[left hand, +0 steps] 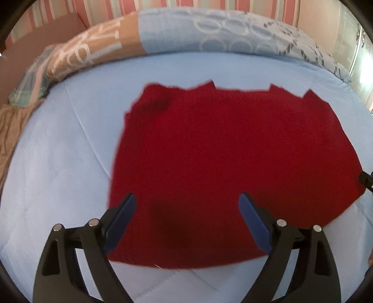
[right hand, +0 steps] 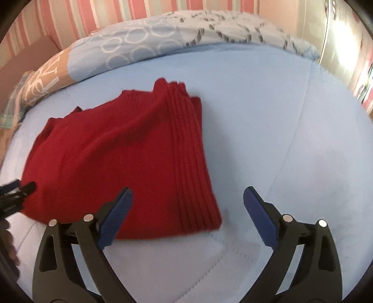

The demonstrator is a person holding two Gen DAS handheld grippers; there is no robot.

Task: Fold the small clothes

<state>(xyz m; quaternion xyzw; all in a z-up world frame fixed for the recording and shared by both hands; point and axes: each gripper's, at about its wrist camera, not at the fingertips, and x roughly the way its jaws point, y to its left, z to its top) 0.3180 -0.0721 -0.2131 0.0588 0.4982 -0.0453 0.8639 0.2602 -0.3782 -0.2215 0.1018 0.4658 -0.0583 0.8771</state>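
A red knitted garment (left hand: 233, 151) lies flat on the light blue bed sheet (left hand: 70, 151), folded into a rough rectangle with jagged corners along its far edge. My left gripper (left hand: 187, 195) hovers open over the garment's near edge, with nothing pinched between its blue pads. In the right wrist view the garment (right hand: 121, 158) shows a ribbed band (right hand: 191, 163) down its right side. My right gripper (right hand: 188, 189) is open above the garment's near right corner, its right finger over bare sheet. The left gripper's tip (right hand: 18, 193) shows at the garment's left edge.
A rolled duvet (left hand: 209, 32) in pale blue and tan with ring patterns runs along the far side of the bed. Behind it is a pink striped wall (right hand: 81, 18). Bare sheet (right hand: 291, 116) lies to the right of the garment. A bright glare (right hand: 338, 35) sits far right.
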